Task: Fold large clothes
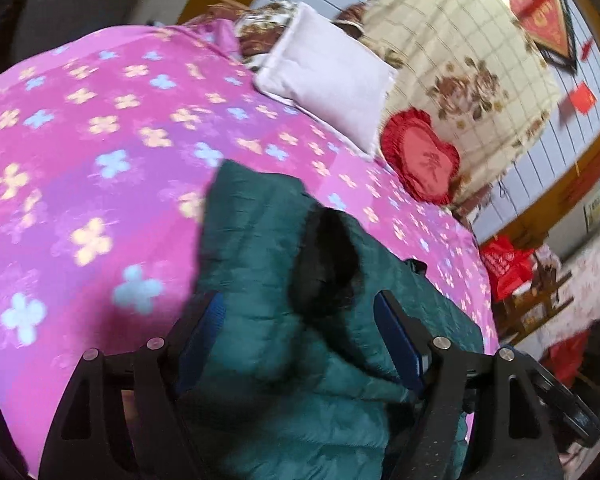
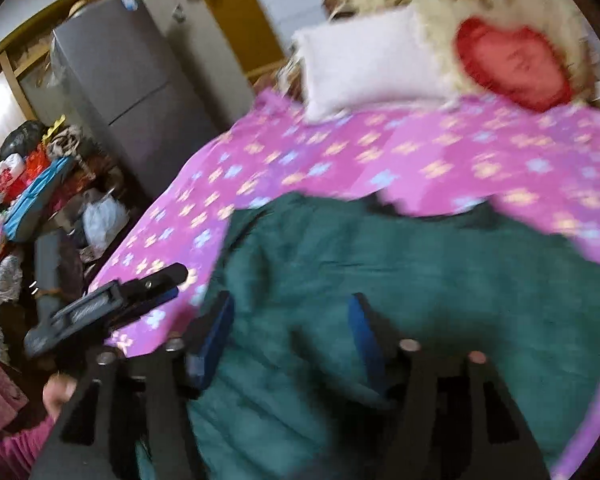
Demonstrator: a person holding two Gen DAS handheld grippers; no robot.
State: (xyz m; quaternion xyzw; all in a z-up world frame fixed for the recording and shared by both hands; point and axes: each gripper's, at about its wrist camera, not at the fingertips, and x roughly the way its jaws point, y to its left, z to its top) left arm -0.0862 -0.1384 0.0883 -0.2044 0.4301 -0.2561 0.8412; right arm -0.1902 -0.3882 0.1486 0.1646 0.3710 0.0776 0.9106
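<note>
The left tongs (image 1: 300, 320) are spread wide over a quilted, puffy teal jacket (image 1: 260, 240), nothing pinched between the blue pads. The right tongs (image 2: 292, 320) are likewise held apart above the same jacket (image 2: 420, 280), which is laid rumpled on a bed covered by a pink flowered sheet (image 1: 80, 140). Bare sheet is left toward the white pillow (image 1: 328, 76) and the frilled red cushion (image 1: 420, 160).
</note>
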